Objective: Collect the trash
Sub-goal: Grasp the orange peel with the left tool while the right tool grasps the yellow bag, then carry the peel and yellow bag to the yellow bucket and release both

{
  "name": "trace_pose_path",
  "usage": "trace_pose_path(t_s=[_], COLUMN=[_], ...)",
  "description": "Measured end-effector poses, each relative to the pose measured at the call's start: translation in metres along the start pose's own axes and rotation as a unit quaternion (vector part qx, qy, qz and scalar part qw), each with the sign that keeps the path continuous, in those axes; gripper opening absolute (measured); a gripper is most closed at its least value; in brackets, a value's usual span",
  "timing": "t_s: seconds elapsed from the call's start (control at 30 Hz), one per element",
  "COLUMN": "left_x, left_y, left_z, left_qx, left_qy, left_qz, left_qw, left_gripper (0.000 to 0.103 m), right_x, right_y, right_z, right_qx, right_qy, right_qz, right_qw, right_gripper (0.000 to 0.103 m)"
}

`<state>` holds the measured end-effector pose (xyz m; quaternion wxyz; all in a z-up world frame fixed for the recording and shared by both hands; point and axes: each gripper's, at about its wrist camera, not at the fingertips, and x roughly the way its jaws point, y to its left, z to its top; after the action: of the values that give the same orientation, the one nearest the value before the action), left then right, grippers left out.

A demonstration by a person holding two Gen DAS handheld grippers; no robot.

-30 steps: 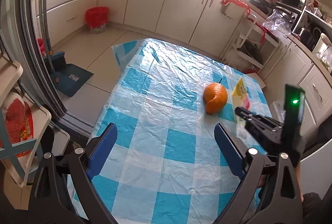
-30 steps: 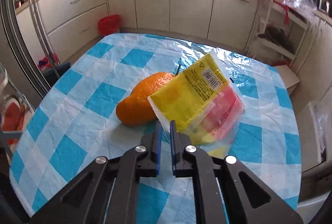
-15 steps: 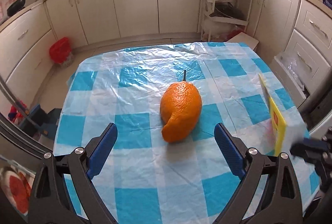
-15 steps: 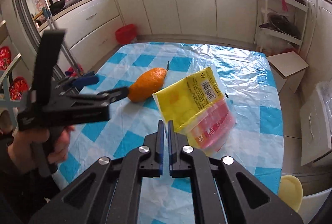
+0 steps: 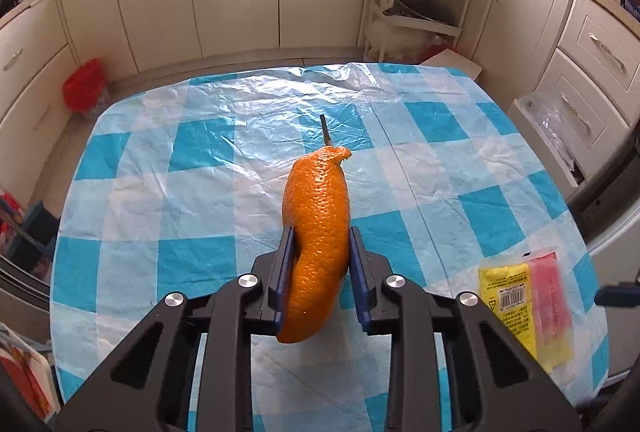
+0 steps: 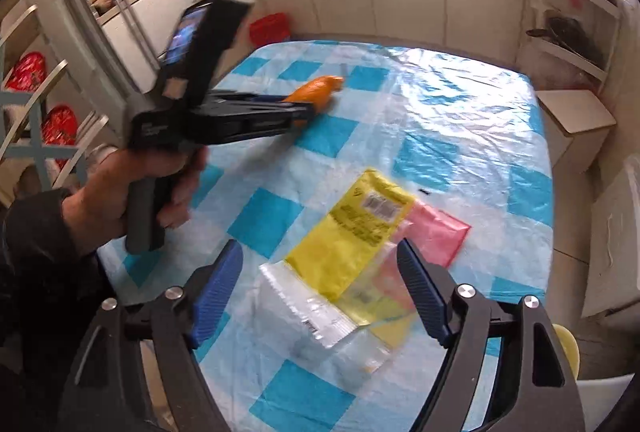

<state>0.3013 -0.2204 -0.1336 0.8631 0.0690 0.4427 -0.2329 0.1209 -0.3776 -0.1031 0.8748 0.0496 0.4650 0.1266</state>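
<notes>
Two grippers work my checked tablecloth [image 5: 208,192]: the left gripper [image 5: 320,264] is closing, its blue pads pressing both sides of a curled orange peel [image 5: 318,232] near the table's middle. My right gripper [image 6: 320,284] is opening, jaws wide and touching nothing, with the yellow-and-pink wrapper [image 6: 360,244] lying flat between and just beyond them. Only a barcode shows; the print is too small and blurred to read.

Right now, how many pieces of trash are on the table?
2. The orange peel sits near the middle of the table, between the closing jaws of the left gripper. The yellow and pink wrapper lies flat at the near right edge. Nothing else shows.
</notes>
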Motion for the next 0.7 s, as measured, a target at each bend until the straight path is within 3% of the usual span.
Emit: trace_pose_path(t_s=[0.07, 0.17, 0.33, 0.37, 0.4, 0.47, 0.5, 0.53, 0.7], left_x=[-0.006, -0.017, -0.044, -0.049, -0.054, -0.063, -0.067, -0.070, -0.083], left_y=[0.006, 0.010, 0.005, 0.004, 0.003, 0.003, 0.003, 0.003, -0.001], left_z=[-0.006, -0.016, -0.029, -0.032, -0.034, -0.038, -0.041, -0.042, -0.051], left_qx=[-0.013, -0.023, -0.016, -0.016, -0.018, -0.018, -0.020, -0.022, -0.019], left_qy=[0.005, 0.008, -0.006, -0.010, -0.012, -0.019, -0.022, -0.024, -0.034], left_qz=[-0.015, -0.034, -0.044, -0.043, -0.042, -0.036, -0.034, -0.032, -0.023], left_qw=[0.9998, 0.9991, 0.9989, 0.9989, 0.9989, 0.9990, 0.9990, 0.9990, 0.9990], left_gripper=[0.022, 0.022, 0.022, 0.022, 0.022, 0.022, 0.022, 0.022, 0.022], right_x=[0.009, 0.024, 0.042, 0.044, 0.048, 0.051, 0.052, 0.050, 0.037], right_y=[-0.015, -0.031, -0.021, -0.016, -0.013, -0.006, -0.004, -0.003, -0.003], right_z=[0.002, 0.001, -0.002, -0.002, -0.004, -0.006, -0.006, -0.006, -0.008], right_qx=[0.037, 0.072, 0.031, 0.018, 0.007, -0.008, -0.013, -0.013, -0.012], right_qy=[0.015, 0.042, 0.055, 0.057, 0.062, 0.060, 0.061, 0.061, 0.042], right_qz=[-0.046, -0.075, -0.114, -0.115, -0.114, -0.116, -0.110, -0.102, -0.086], right_qw=[0.998, 0.994, 0.992, 0.992, 0.991, 0.991, 0.992, 0.993, 0.995], right_gripper=[0.079, 0.079, 0.077, 0.067, 0.047, 0.028, 0.012, 0.005, 0.004])
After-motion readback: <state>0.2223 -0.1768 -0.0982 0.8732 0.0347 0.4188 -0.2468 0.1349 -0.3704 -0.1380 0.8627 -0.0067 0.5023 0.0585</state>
